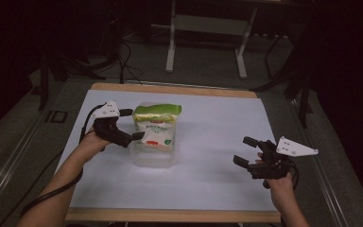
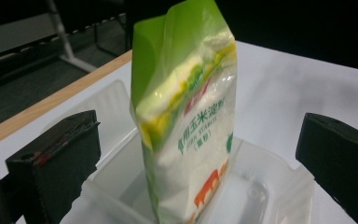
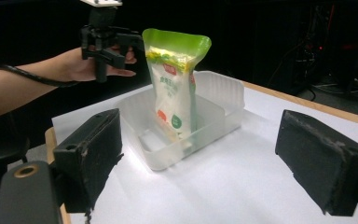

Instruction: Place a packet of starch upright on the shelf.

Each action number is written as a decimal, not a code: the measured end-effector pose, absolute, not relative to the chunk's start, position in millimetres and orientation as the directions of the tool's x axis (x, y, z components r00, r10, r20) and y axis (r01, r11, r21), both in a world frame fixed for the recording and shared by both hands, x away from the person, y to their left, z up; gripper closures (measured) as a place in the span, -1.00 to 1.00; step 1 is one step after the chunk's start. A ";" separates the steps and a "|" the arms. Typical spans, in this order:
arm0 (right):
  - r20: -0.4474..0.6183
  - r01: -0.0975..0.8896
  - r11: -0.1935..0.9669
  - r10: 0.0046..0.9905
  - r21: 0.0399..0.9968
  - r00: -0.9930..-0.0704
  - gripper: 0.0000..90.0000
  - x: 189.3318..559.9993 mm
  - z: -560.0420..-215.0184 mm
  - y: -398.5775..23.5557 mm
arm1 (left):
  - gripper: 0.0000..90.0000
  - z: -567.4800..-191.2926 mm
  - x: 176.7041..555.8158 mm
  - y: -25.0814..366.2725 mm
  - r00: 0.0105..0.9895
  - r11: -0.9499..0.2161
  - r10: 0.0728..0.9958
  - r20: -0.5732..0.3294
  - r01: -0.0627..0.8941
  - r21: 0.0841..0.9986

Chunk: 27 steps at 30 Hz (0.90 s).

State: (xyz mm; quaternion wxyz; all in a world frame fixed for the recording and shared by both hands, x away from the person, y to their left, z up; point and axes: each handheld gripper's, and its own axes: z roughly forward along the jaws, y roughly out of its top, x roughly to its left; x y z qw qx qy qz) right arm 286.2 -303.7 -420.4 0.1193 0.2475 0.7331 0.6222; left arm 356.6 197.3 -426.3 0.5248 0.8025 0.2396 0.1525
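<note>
A green and white bag of corn starch (image 1: 157, 124) stands upright in a clear plastic tub (image 1: 150, 158) left of the table's middle. My left gripper (image 1: 133, 124) is open right beside the bag's left side. In the left gripper view the bag (image 2: 186, 116) rises just ahead of the left gripper (image 2: 196, 140), whose wide jaws are not touching it, with the tub (image 2: 279, 186) below. My right gripper (image 1: 246, 150) hovers open and empty over the table's right side. The right gripper view looks past that gripper (image 3: 200, 154) at the bag (image 3: 175, 88), tub (image 3: 223, 100) and left gripper (image 3: 107, 42).
The white table top (image 1: 212, 123) has wooden strips along its far and near edges. A white metal frame (image 1: 205, 33) stands on the floor beyond the table. Cables trail from both grippers. The surroundings are dark.
</note>
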 end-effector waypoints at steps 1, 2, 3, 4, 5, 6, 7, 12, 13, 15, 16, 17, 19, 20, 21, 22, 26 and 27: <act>0.132 0.215 0.106 0.514 0.971 -0.847 -0.68 286.1 -420.7 -303.8 | -1.00 -426.4 354.6 197.8 0.840 -0.333 0.543 -0.007 0.223 0.916; 0.132 0.215 0.105 0.515 0.971 -0.847 -0.68 286.1 -421.0 -303.8 | -1.00 -426.7 351.9 198.1 0.836 -0.333 0.549 -0.006 0.225 0.916; 0.132 0.216 0.106 0.516 0.971 -0.847 -0.68 286.1 -421.5 -303.9 | -1.00 -427.2 349.3 198.5 0.834 -0.331 0.552 -0.003 0.223 0.917; 0.131 0.216 0.108 0.517 0.970 -0.846 -0.68 286.1 -421.9 -304.0 | -1.00 -427.8 347.1 198.7 0.832 -0.334 0.555 -0.005 0.228 0.914; 0.129 0.215 0.109 0.517 0.970 -0.846 -0.68 286.0 -422.3 -304.0 | -1.00 -428.6 345.0 199.0 0.830 -0.338 0.557 -0.002 0.229 0.913; 0.132 0.218 0.109 0.517 0.970 -0.846 -0.68 285.7 -422.6 -304.0 | -1.00 -429.7 342.5 199.3 0.829 -0.340 0.560 0.000 0.230 0.912; 0.131 0.216 0.108 0.517 0.970 -0.846 -0.68 285.6 -423.0 -304.2 | -1.00 -431.0 339.9 199.8 0.826 -0.344 0.564 0.000 0.235 0.909; 0.143 0.229 0.103 0.525 0.968 -0.839 -0.68 284.8 -424.8 -307.7 | -1.00 -436.9 325.2 204.1 0.817 -0.319 0.577 -0.017 0.244 0.916; 0.144 0.231 0.103 0.527 0.967 -0.838 -0.68 284.5 -425.1 -308.3 | -1.00 -438.0 321.9 204.2 0.814 -0.319 0.581 -0.010 0.239 0.917; 0.143 0.231 0.103 0.529 0.968 -0.836 -0.68 284.2 -425.6 -309.1 | -1.00 -438.6 319.6 204.4 0.812 -0.321 0.584 -0.008 0.240 0.916; 0.145 0.233 0.102 0.533 0.967 -0.834 -0.68 283.4 -426.5 -310.5 | -1.00 -439.6 313.7 205.8 0.811 -0.324 0.584 -0.003 0.237 0.916; 0.146 0.234 0.100 0.534 0.967 -0.833 -0.68 283.1 -426.8 -311.0 | -1.00 -439.8 310.9 206.6 0.809 -0.322 0.587 -0.004 0.238 0.916; 0.142 0.233 0.104 0.539 0.967 -0.830 -0.68 282.4 -427.6 -312.5 | -1.00 -439.8 303.7 208.1 0.806 -0.319 0.593 0.002 0.232 0.919; 0.141 0.234 0.106 0.541 0.967 -0.829 -0.68 281.9 -428.0 -313.0 | -1.00 -439.6 300.5 208.7 0.803 -0.317 0.597 0.002 0.233 0.919; 0.141 0.233 0.105 0.542 0.967 -0.829 -0.68 281.4 -428.4 -313.4 | -1.00 -439.6 297.0 209.1 0.803 -0.308 0.596 -0.004 0.233 0.922; 0.141 0.233 0.105 0.542 0.967 -0.829 -0.68 281.4 -428.4 -313.4 | -1.00 -439.6 297.0 209.1 0.803 -0.308 0.596 -0.004 0.233 0.922; 0.143 0.239 0.108 0.547 0.965 -0.825 -0.68 279.9 -430.9 -315.2 | -1.00 -439.9 280.2 207.6 0.816 -0.305 0.578 0.002 0.213 0.928; 0.143 0.238 0.107 0.548 0.965 -0.824 -0.68 280.1 -431.5 -315.2 | -1.00 -439.6 273.1 205.2 0.828 -0.317 0.561 0.013 0.200 0.927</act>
